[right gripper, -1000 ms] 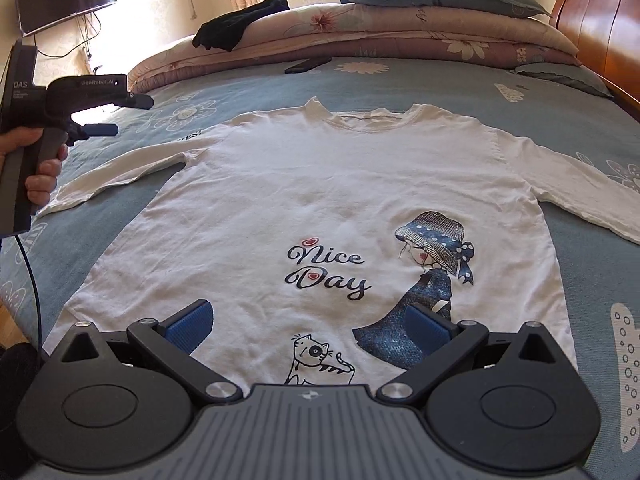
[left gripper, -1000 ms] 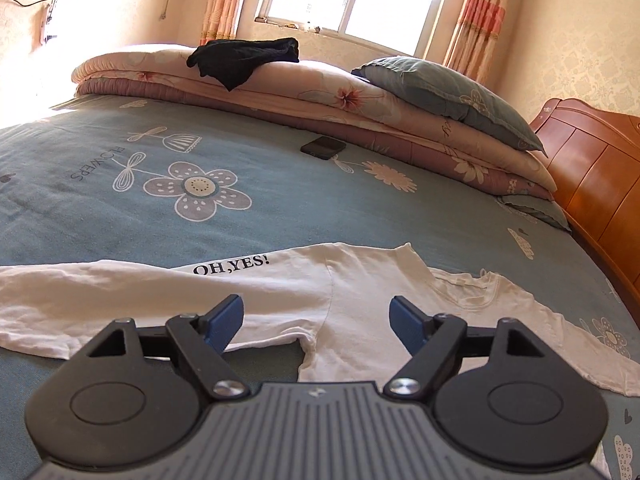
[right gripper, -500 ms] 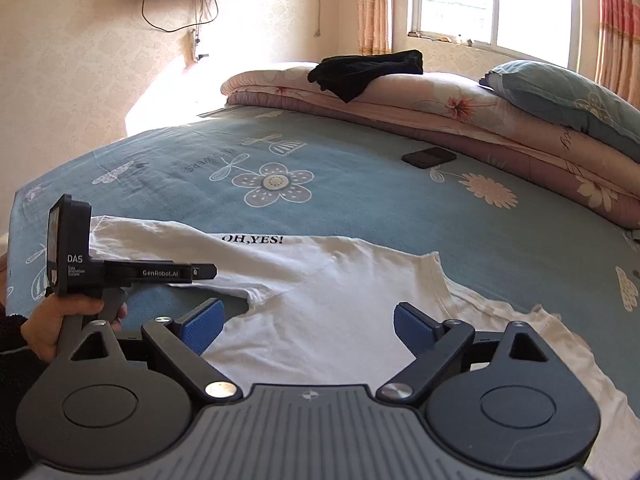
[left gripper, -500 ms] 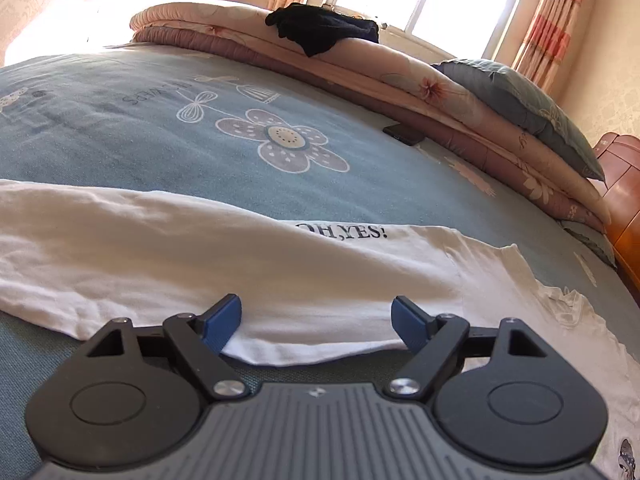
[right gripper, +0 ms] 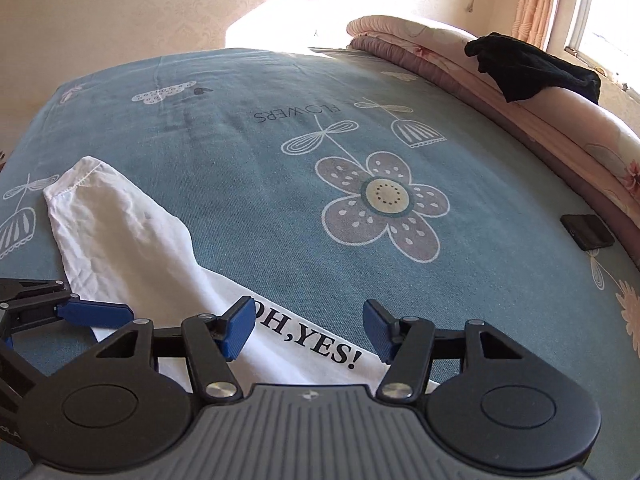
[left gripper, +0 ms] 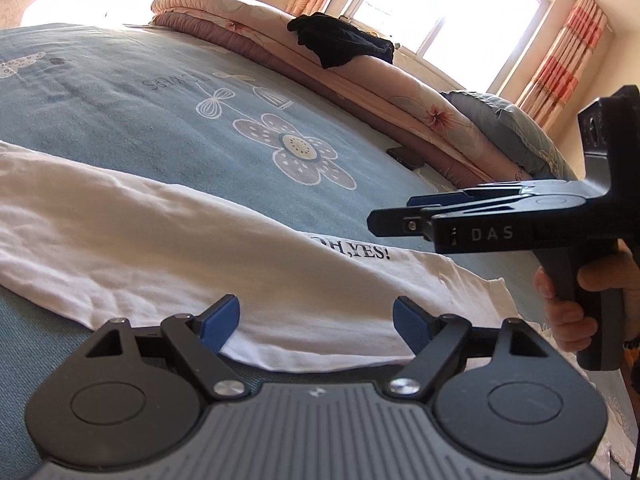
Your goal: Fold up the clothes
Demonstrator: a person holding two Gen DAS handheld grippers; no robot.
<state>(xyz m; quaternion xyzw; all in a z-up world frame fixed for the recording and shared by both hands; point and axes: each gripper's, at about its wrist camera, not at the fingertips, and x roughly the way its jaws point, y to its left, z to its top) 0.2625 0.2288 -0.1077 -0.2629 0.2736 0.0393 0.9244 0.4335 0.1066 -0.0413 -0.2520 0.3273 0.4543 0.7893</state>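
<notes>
Bed (right gripper: 248, 168): covered with a blue-grey sheet printed with flowers and the word "FLOWERS"; it carries everything else in view.
Folded quilts (left gripper: 400, 96): a stack of pink floral bedding along the far edge of the bed, under the window (left gripper: 440, 12).
White shirt (left gripper: 168, 248): spread flat on the near part of the bed; one long sleeve (right gripper: 116, 224) runs out over the sheet to an open cuff, and the black print "OH,YES!" (right gripper: 308, 340) sits near the shoulder end of that sleeve.
Pillow (left gripper: 504, 128): grey-blue, lying on the quilts toward the right.
Dark garment (right gripper: 532, 68): a black bundle draped on top of the quilts, well apart from the shirt.
Right tongs (right gripper: 310, 330): held low over the lettered part of the sleeve, with the print showing between the blue pads. The jaws have just been closing, yet a clear gap remains and neither pad pinches cloth. In the left wrist view a person's hand (left gripper: 576, 300) grips the handle.
Left tongs (left gripper: 316, 322): jaws spread wide, poised at the sleeve's near hem; white cloth lies in front of the pads and nothing is gripped. In the right wrist view its blue tip hangs over the sleeve just beside the right tongs.
Phone (right gripper: 586, 232): a small dark slab on the sheet near the foot of the quilts.
</notes>
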